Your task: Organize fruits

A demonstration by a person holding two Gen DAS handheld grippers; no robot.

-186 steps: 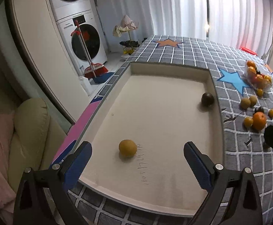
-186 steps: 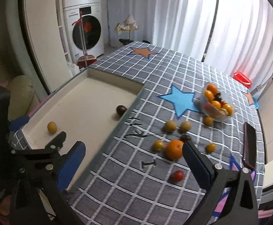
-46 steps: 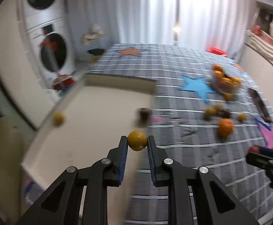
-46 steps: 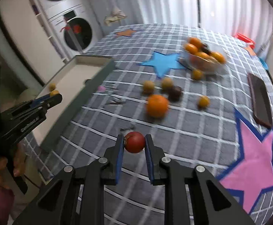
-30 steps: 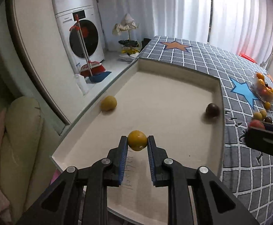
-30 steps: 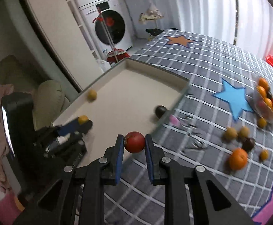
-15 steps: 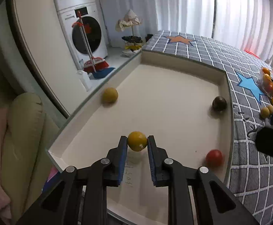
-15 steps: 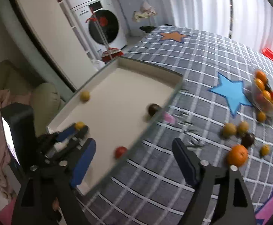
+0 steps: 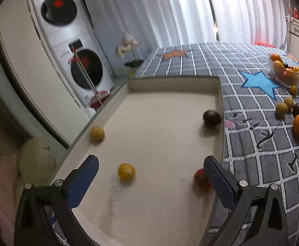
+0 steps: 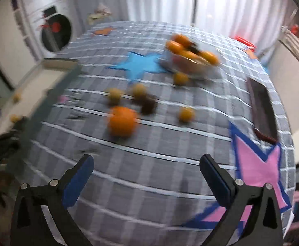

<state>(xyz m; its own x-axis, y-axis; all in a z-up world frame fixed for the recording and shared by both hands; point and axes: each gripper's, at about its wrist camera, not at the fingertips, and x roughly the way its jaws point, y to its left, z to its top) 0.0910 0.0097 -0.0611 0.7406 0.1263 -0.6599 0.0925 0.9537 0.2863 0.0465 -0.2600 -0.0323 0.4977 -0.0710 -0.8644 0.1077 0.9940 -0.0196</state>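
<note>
Step in hand: You are sorting loose fruit into the cream tray (image 9: 220,94); going by how things lie, both drops are done and you are between fruits.
Left tool (image 9: 151,176): Its jaws are opening and already stand wide, with nothing pressed between them. The small yellow fruit (image 9: 126,171) lies free on the tray floor below, near the tray's near edge.
Right tool (image 10: 147,173): Its jaws are opening too, wide and empty, over bare quilt on the bed (image 10: 149,164). This view is smeared with motion blur.
In the tray: A red fruit (image 9: 200,178) sits by the right wall near the near corner, partly behind the left tool's right finger. A dark fruit (image 9: 211,118) rests against the right wall farther back. A pale yellow fruit (image 9: 97,133) sits at the left wall.
Left to sort: A big orange (image 10: 122,121), a dark fruit, and several small yellow ones lie loose mid-bed. A glass bowl (image 10: 190,65) of fruit stands beyond them, toward the far edge.
Next move: Bring the right tool down over one loose fruit, probably the orange as the nearest. It is wide and round, so centre it between the jaws before you close.
Writing: Dark letter-like marks on the quilt beside the tray, and faint marks on the tray floor; you cannot read either. No brand shows.
</note>
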